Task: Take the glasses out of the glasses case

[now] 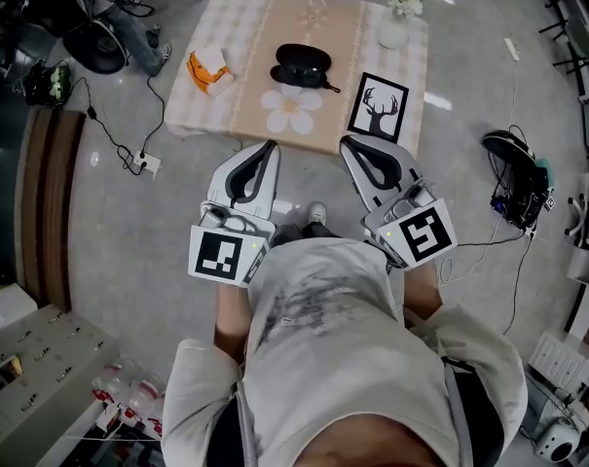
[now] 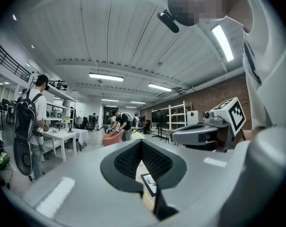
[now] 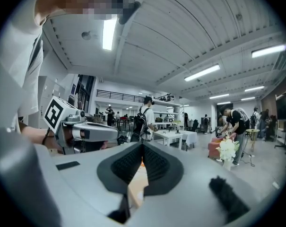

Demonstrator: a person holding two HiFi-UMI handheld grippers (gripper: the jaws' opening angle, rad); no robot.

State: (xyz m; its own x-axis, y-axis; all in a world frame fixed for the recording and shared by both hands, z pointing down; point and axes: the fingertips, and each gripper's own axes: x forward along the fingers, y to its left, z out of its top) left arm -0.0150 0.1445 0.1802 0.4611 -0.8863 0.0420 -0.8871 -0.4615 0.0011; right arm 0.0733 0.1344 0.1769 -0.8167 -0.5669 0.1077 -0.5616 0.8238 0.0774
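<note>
Both claws are closed with nothing in them: the left gripper [image 2: 142,143] and the right gripper [image 3: 143,145] each have their jaw tips pressed together. Both are held side by side close to the person's body, short of the table [image 1: 243,27]. The black glasses case [image 1: 302,64] lies mid-table, well apart from both, between an orange-and-white object [image 1: 208,71] and a deer picture [image 1: 379,107] — whether its lid is up I cannot tell.

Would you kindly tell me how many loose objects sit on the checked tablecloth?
4: an orange-and-white object at left, the black glasses case in the middle, a framed deer picture front right, a white vase of flowers back right.
</note>
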